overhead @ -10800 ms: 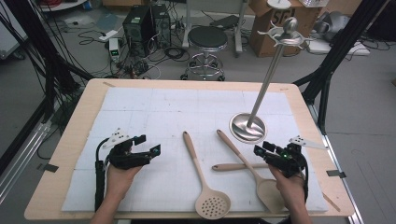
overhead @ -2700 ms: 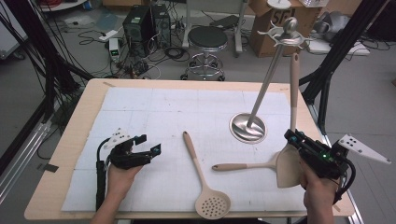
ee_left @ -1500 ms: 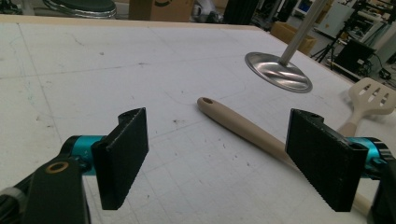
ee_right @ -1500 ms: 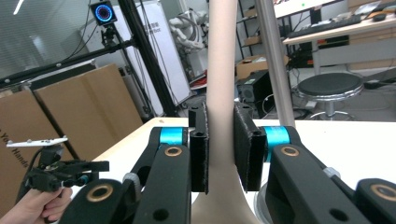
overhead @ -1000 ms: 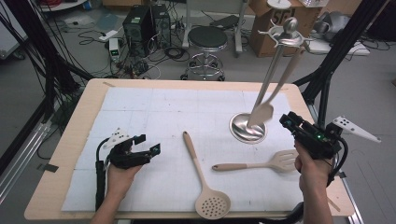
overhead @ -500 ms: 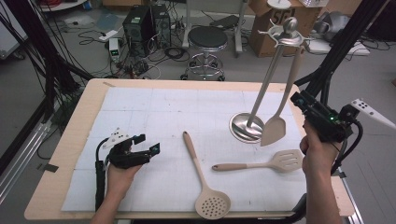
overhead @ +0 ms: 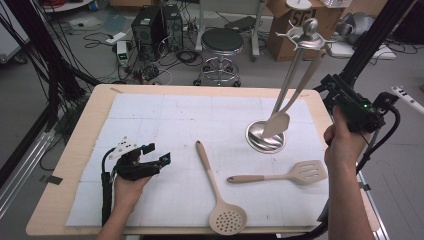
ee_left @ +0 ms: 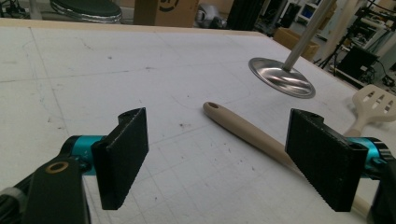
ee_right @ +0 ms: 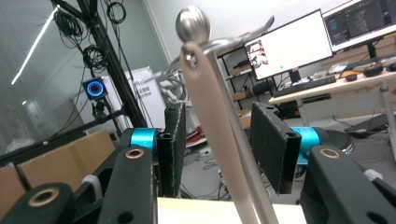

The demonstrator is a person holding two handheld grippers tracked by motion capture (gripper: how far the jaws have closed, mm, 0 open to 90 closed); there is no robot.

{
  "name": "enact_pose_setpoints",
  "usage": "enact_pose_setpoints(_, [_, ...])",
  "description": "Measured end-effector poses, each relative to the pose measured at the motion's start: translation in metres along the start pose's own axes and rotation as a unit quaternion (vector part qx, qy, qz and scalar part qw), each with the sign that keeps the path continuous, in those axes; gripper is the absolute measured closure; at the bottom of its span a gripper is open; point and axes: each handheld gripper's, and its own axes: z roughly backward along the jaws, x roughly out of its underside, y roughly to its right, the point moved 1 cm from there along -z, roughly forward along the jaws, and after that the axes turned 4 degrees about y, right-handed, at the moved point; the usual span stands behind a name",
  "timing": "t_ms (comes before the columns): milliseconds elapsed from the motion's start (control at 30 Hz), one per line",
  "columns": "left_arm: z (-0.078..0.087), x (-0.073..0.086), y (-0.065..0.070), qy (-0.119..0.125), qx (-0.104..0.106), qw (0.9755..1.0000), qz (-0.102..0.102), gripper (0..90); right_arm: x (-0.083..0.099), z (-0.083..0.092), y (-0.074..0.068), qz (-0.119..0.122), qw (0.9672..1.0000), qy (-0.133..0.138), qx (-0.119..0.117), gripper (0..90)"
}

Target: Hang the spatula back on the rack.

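A steel hanging rack (overhead: 308, 30) stands on its round base (overhead: 265, 136) at the table's right. A beige spatula (overhead: 276, 123) hangs from one of its hooks, blade low over the base. My right gripper (overhead: 331, 84) is raised just right of the rack, jaws open. In the right gripper view the spatula's handle (ee_right: 210, 102) runs between the jaws of the right gripper (ee_right: 219, 112) without touching the pads, its hole on the hook under the rack's knob (ee_right: 192, 22). My left gripper (overhead: 162, 162) rests open on the mat, empty, also seen as the left gripper (ee_left: 224, 158).
A slotted spatula (overhead: 300, 172) lies on the white mat (overhead: 165, 115) in front of the rack base. A round perforated skimmer (overhead: 220, 200) lies mid-table; its handle (ee_left: 243, 128) is beyond my left jaws. A stool and cables sit beyond the table.
My right hand has risen and drawn back to the right, away from the rack. The hanging spatula has swung left toward the pole. The left hand has stayed put.
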Motion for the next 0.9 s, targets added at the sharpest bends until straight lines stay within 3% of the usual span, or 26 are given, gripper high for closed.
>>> enact_pose_setpoints(233, [0.0,0.0,0.0,0.002,0.0,1.0,0.002,22.0,-0.008,-0.007,0.003,-0.011,0.9996,0.028,-0.002,56.3])
enact_pose_setpoints(900, [-0.005,0.0,-0.002,0.002,-0.001,1.0,0.002,22.1,-0.018,-0.025,0.013,-0.016,0.9991,0.035,0.016,56.2])
